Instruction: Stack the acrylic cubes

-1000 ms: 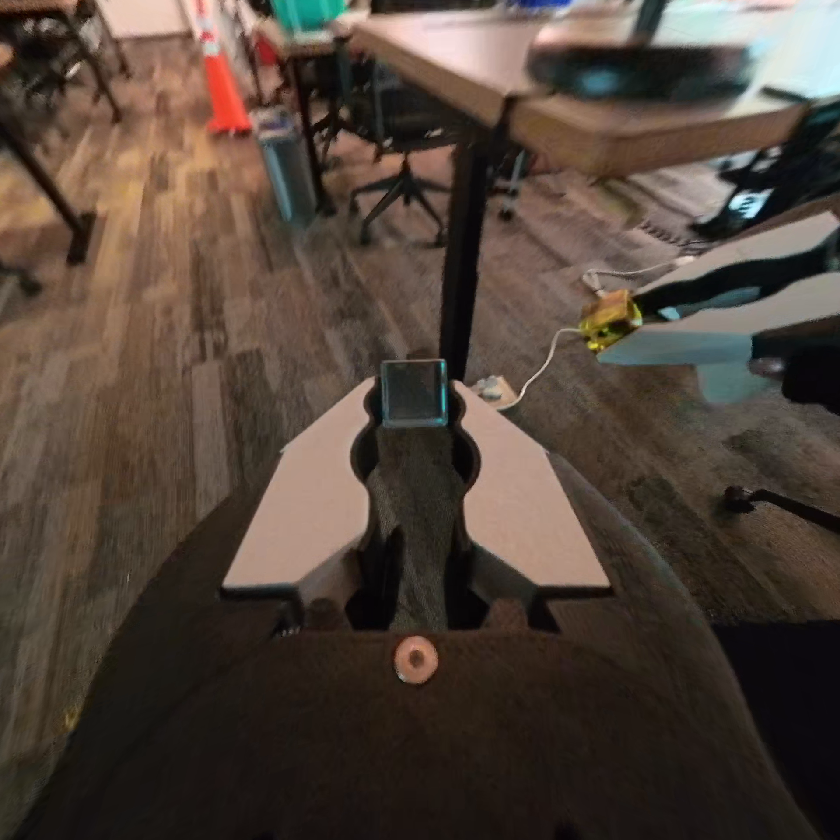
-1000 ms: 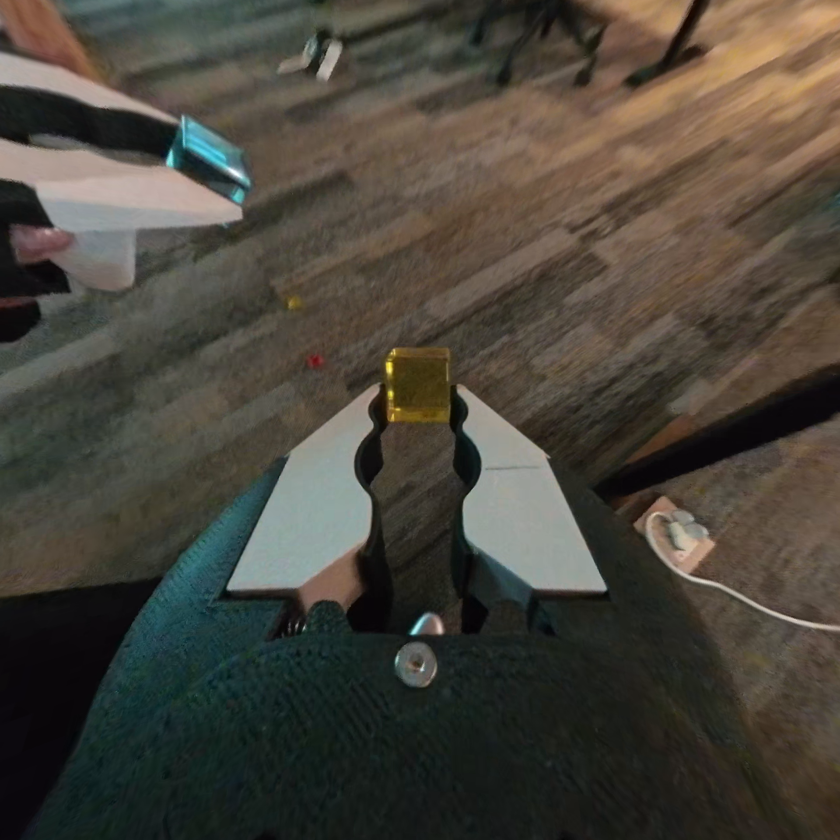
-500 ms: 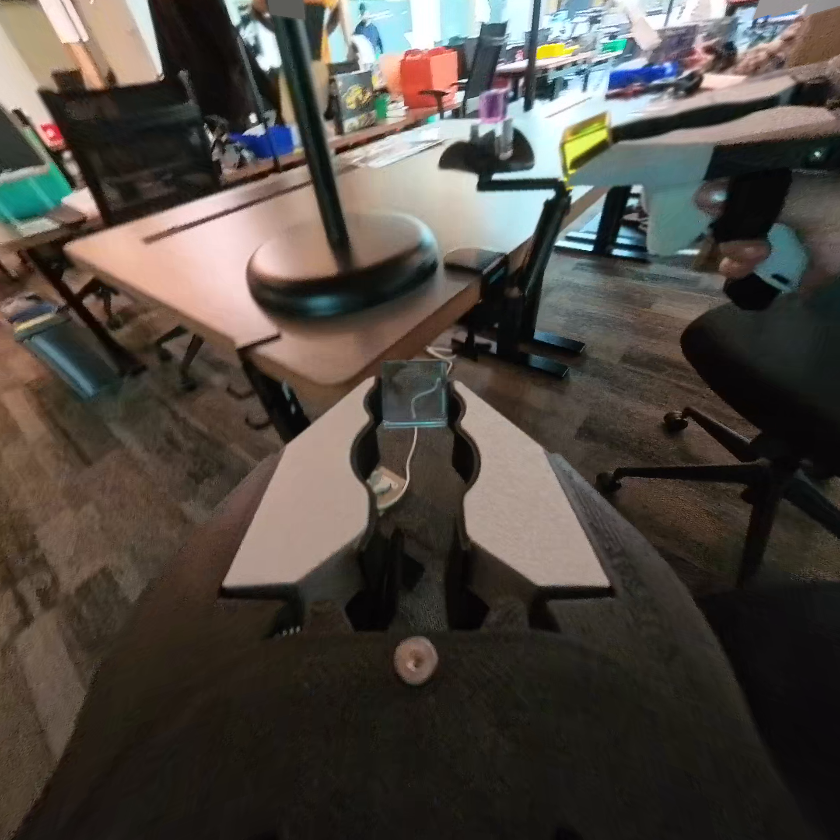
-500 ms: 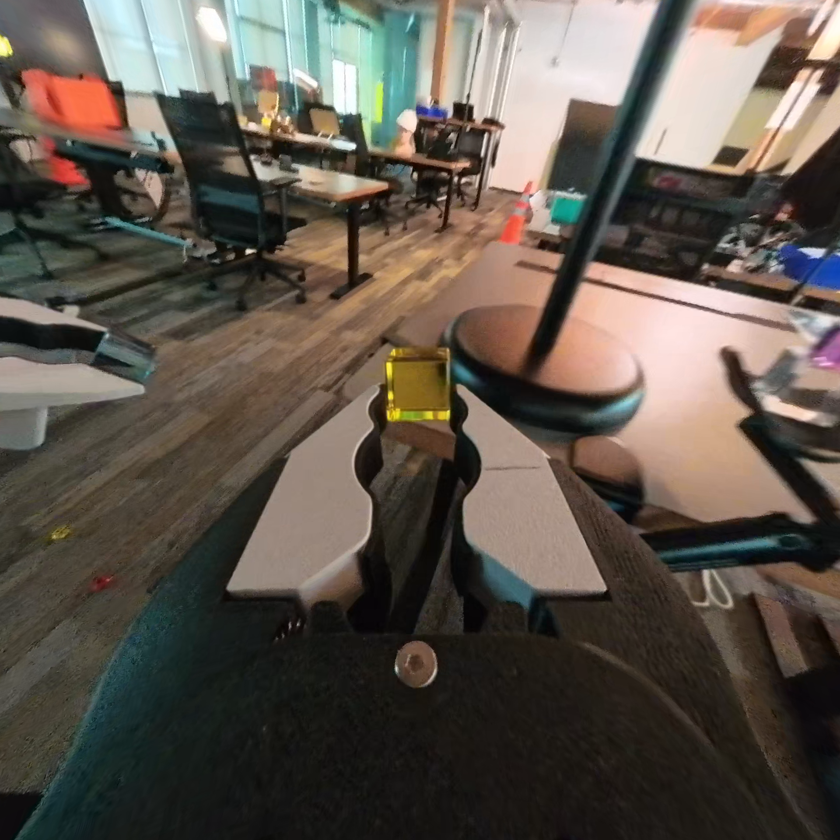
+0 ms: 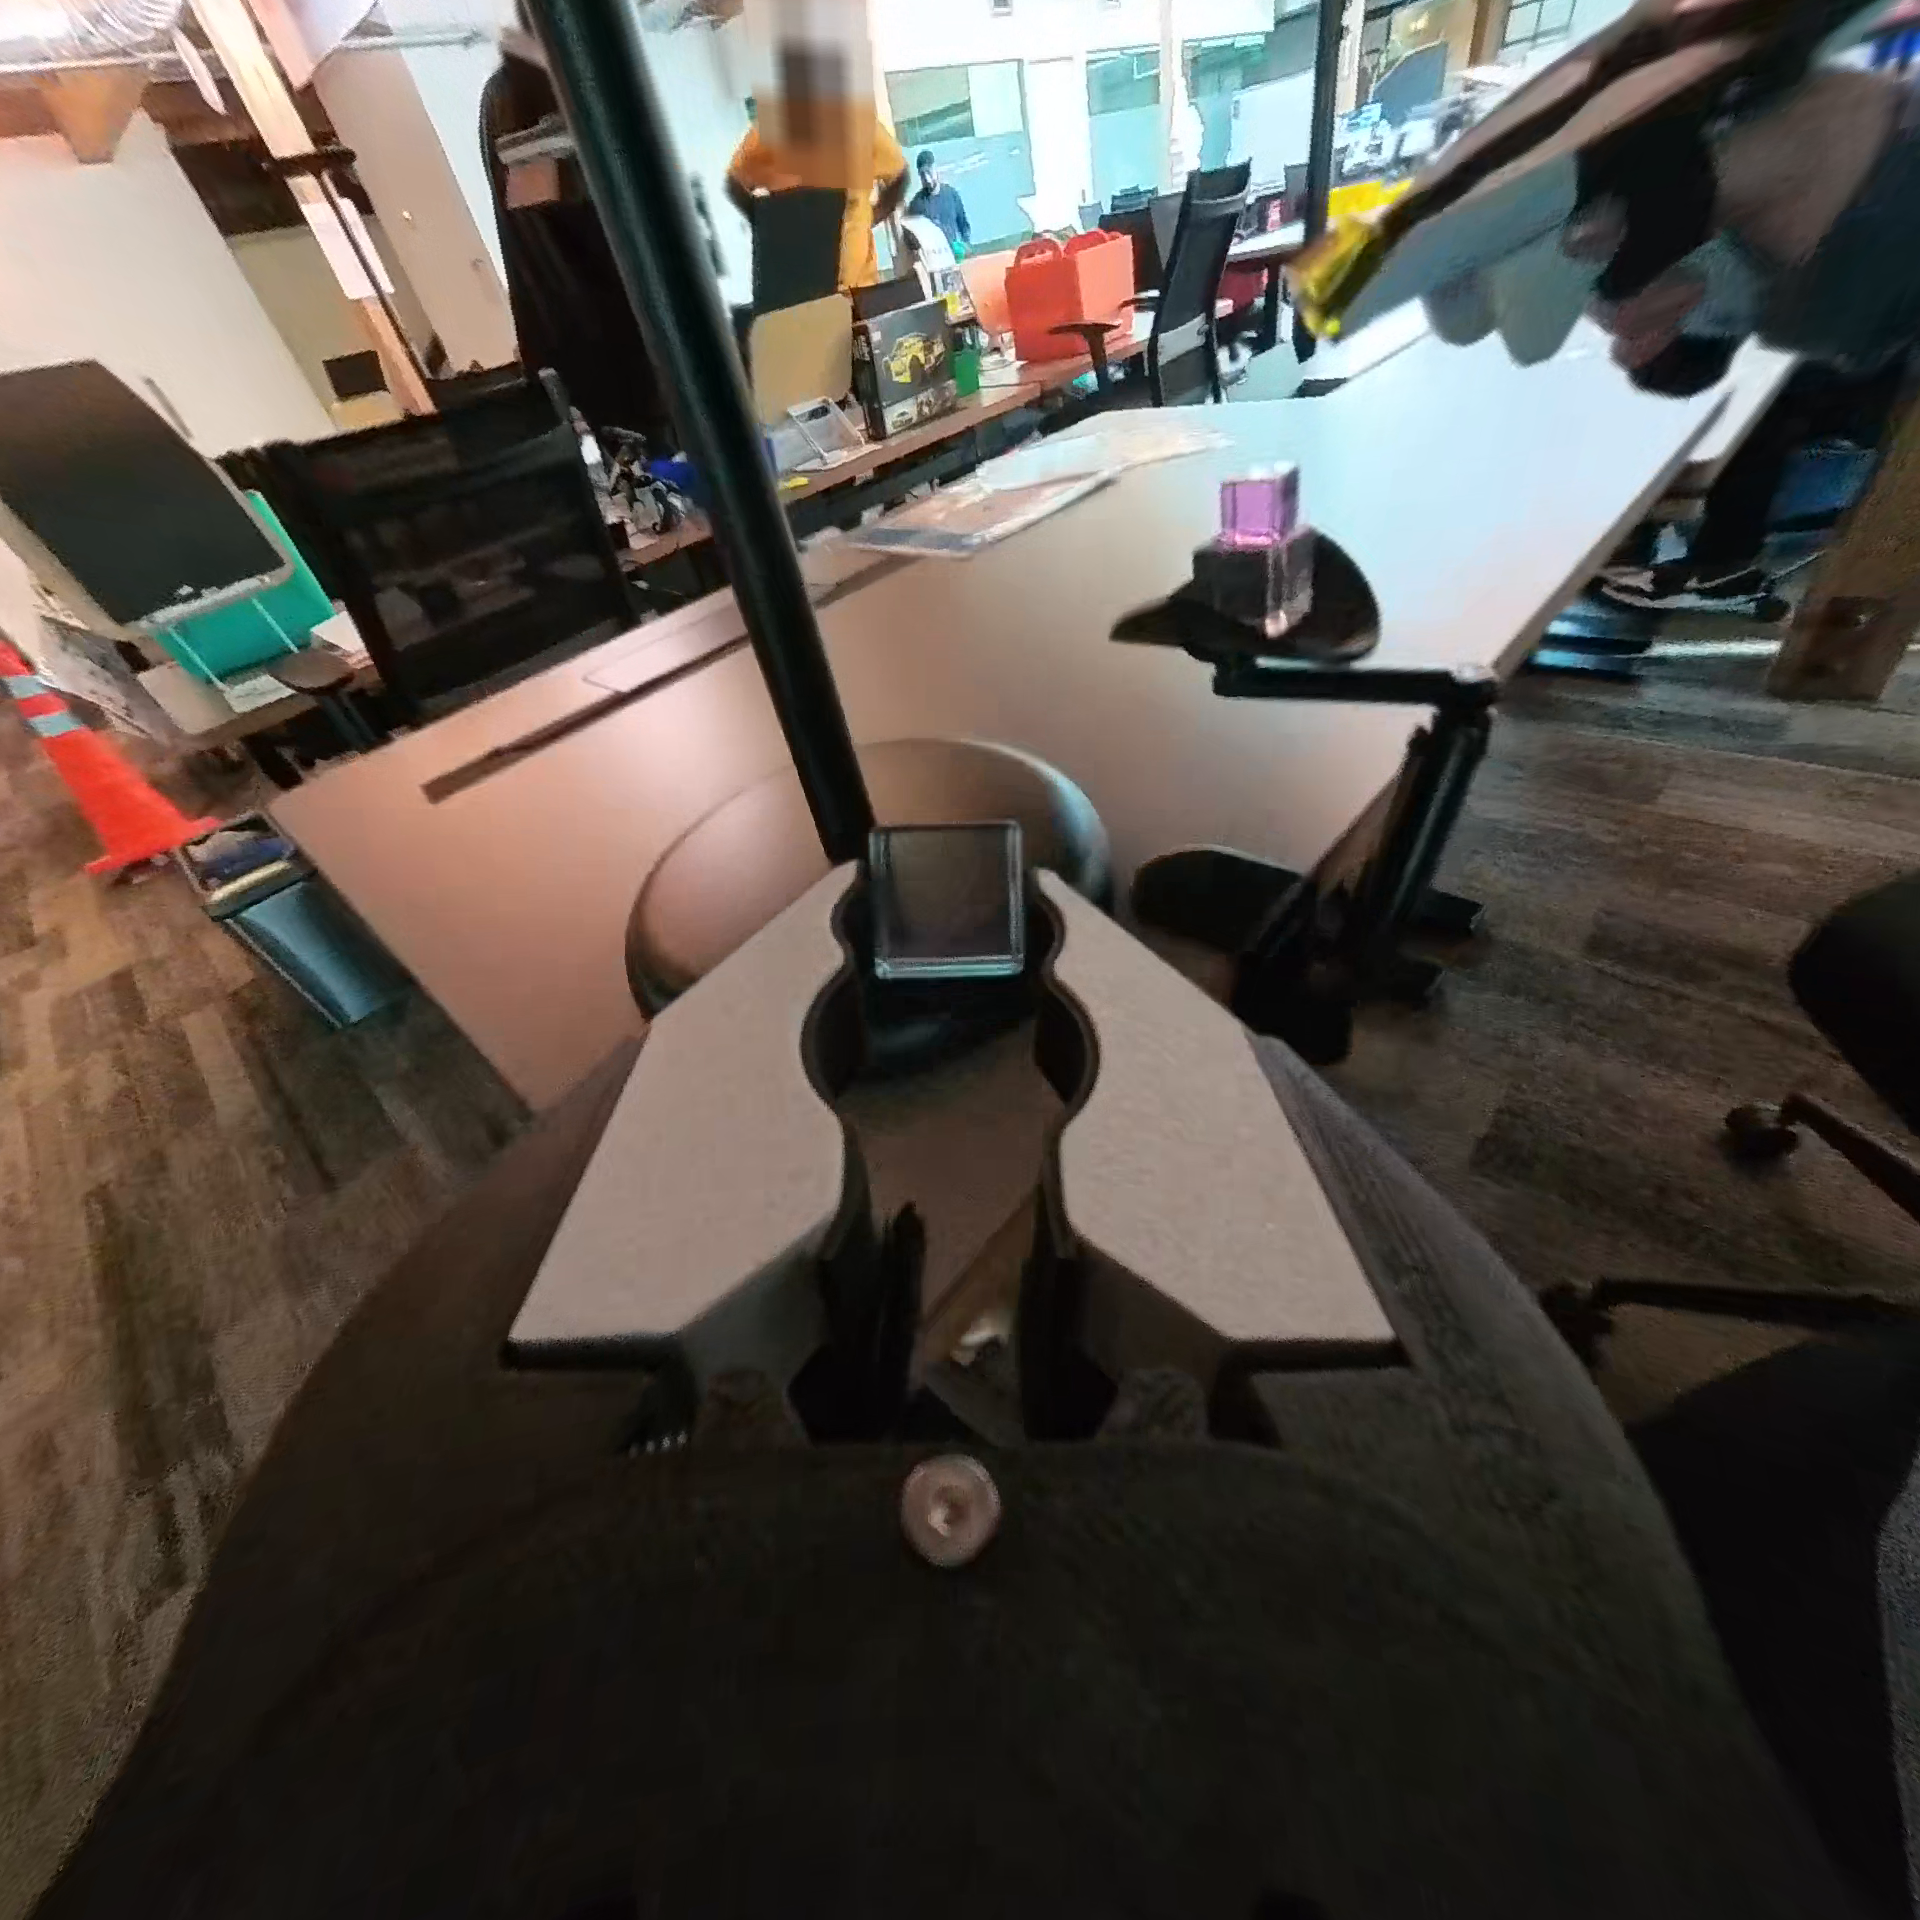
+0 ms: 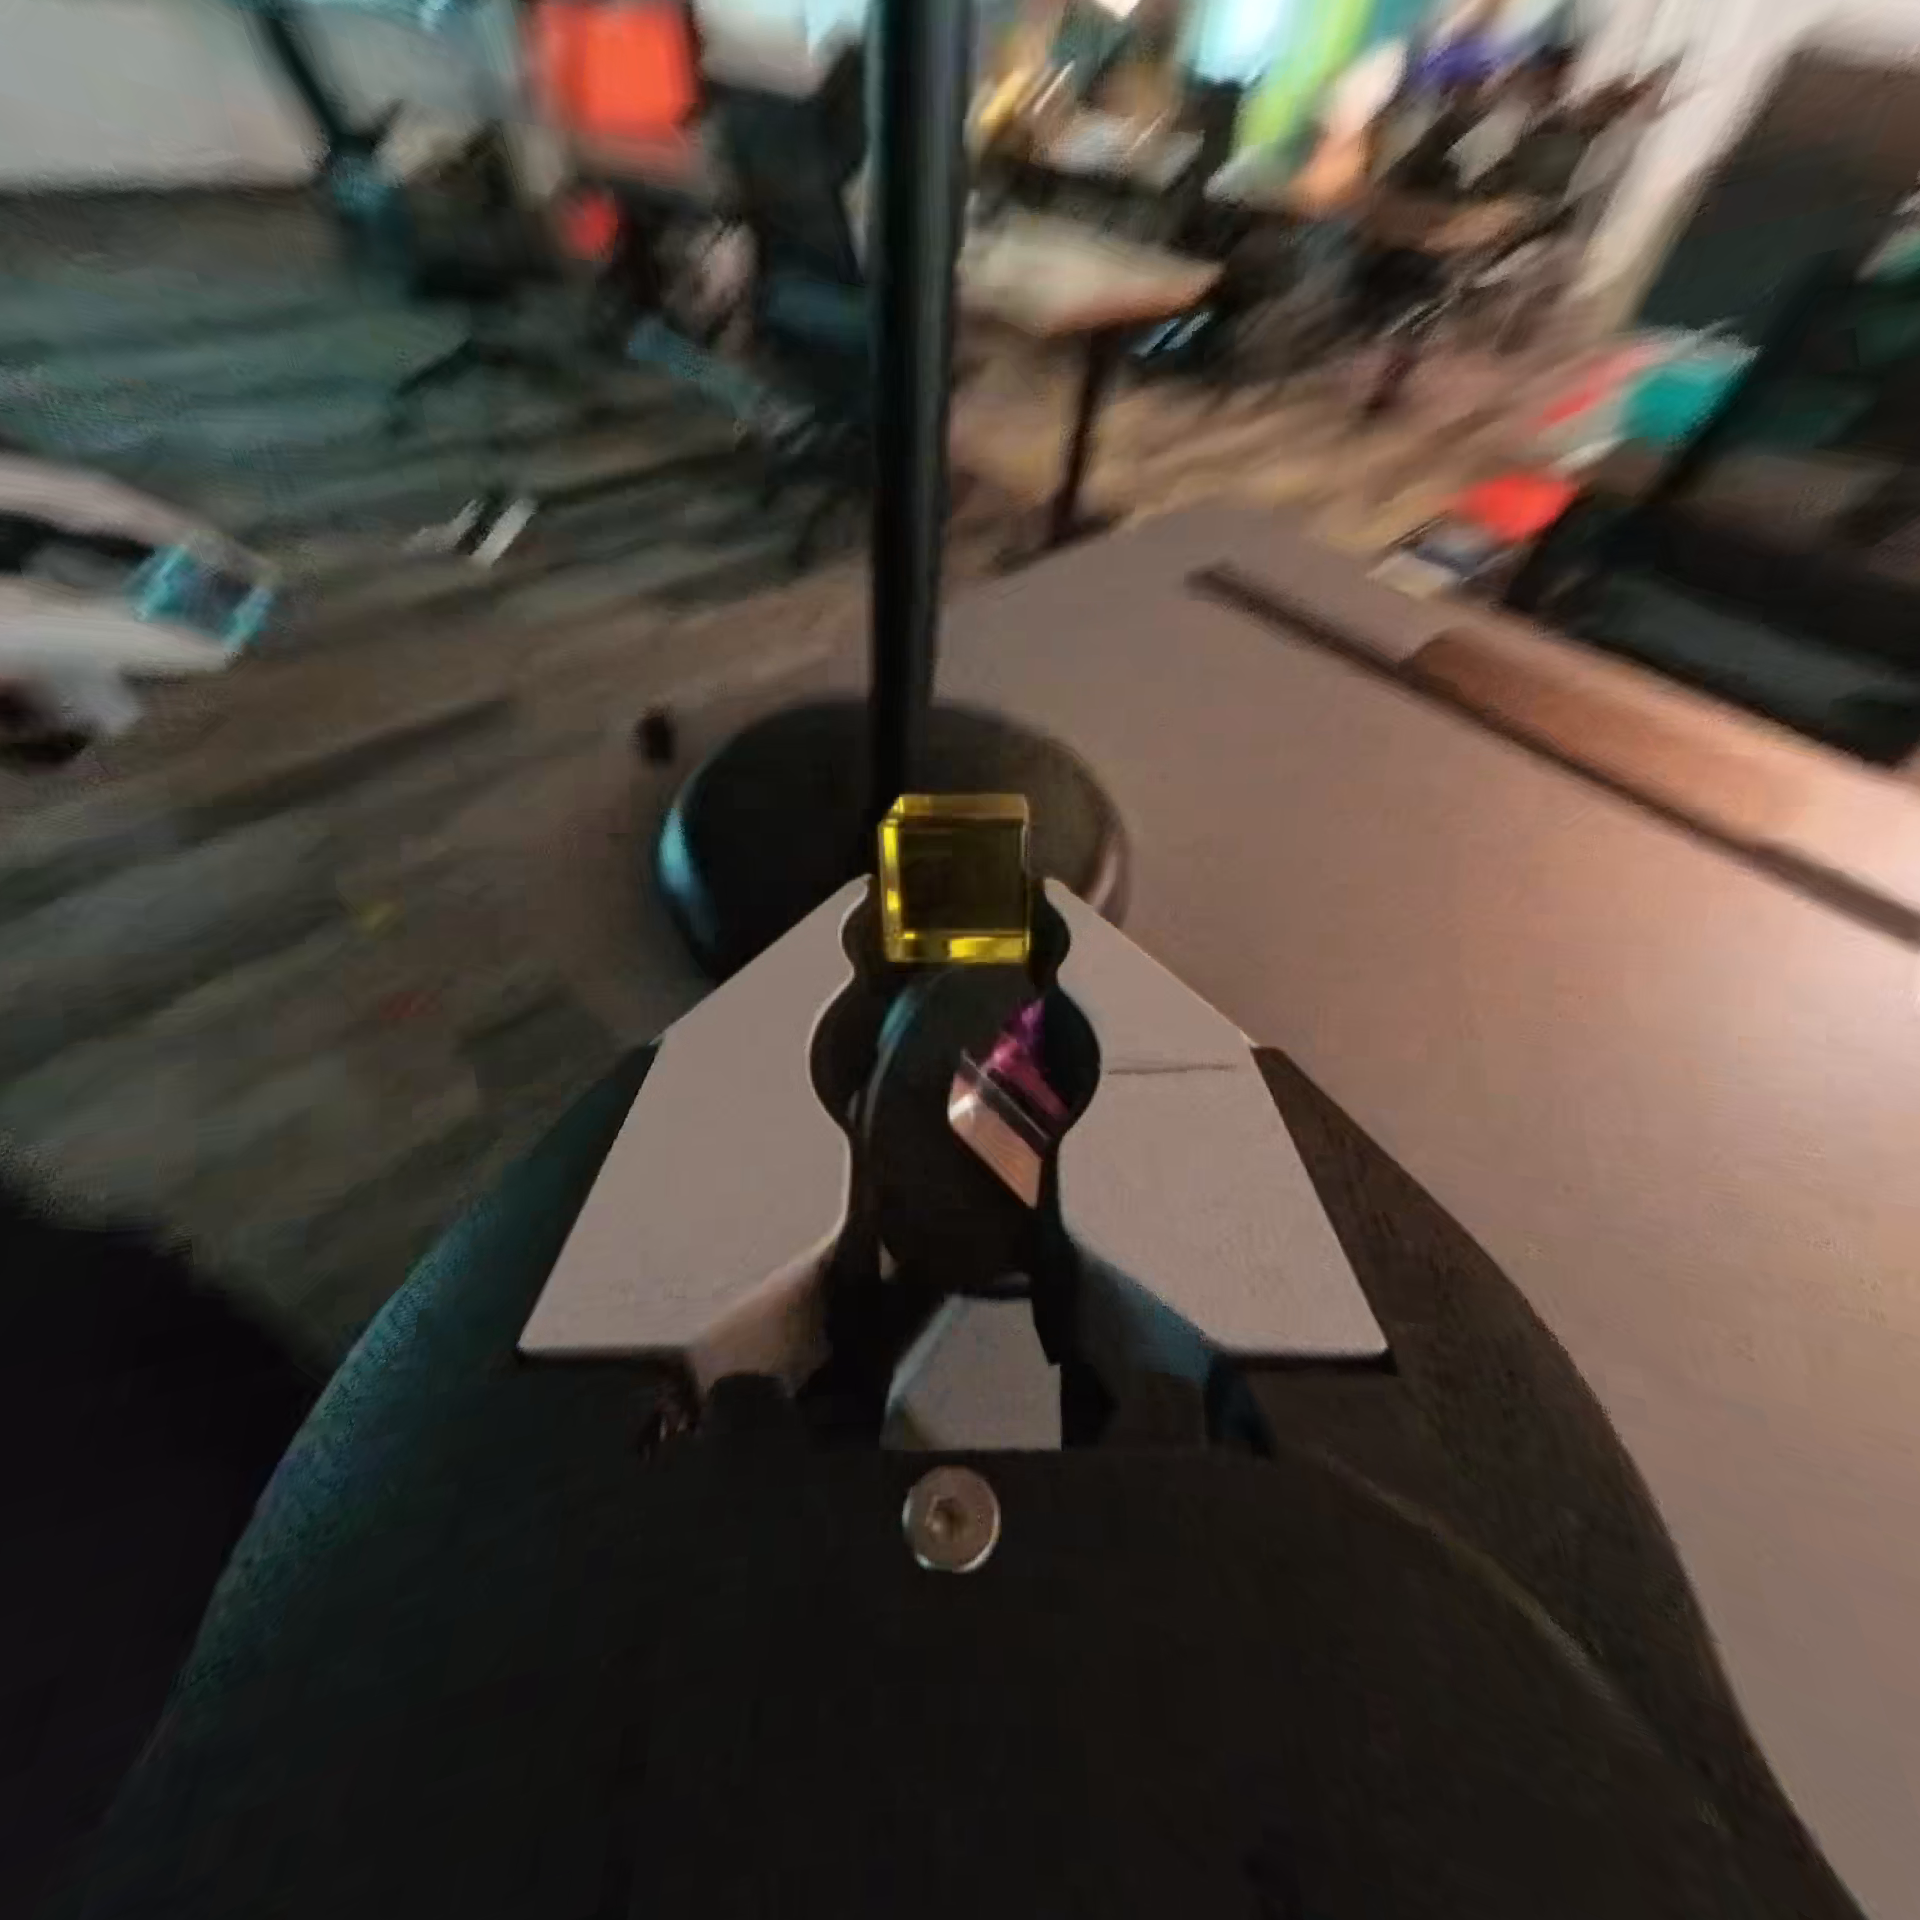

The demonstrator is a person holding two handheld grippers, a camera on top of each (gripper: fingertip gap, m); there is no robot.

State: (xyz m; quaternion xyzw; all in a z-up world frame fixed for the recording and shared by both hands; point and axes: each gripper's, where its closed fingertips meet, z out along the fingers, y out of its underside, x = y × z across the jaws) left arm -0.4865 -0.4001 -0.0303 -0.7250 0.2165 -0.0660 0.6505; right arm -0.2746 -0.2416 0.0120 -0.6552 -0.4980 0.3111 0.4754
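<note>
My left gripper (image 5: 945,904) is shut on a clear bluish cube (image 5: 943,900), held in the air in front of the table (image 5: 1039,665). My right gripper (image 6: 954,904) is shut on a clear yellow cube (image 6: 954,891), held over the table (image 6: 1455,987). The right gripper also shows in the left wrist view at the top right, with its yellow cube (image 5: 1340,265). The left gripper with its bluish cube (image 6: 197,597) shows blurred at the left of the right wrist view. A purple cube (image 5: 1259,504) stands on a clear cube (image 5: 1252,587) on a small black stand (image 5: 1278,623). That stack (image 6: 1013,1091) shows between my right fingers.
A black pole (image 5: 707,416) rises from a round black base (image 5: 966,790) on the table. An office chair (image 5: 1860,977) is at the right. An orange cone (image 5: 99,779) and a bin (image 5: 301,935) stand on the floor at the left. People stand far behind.
Both grippers rose from near the floor to table height, each keeping its cube. The right gripper has swung over the table above the purple stack.
</note>
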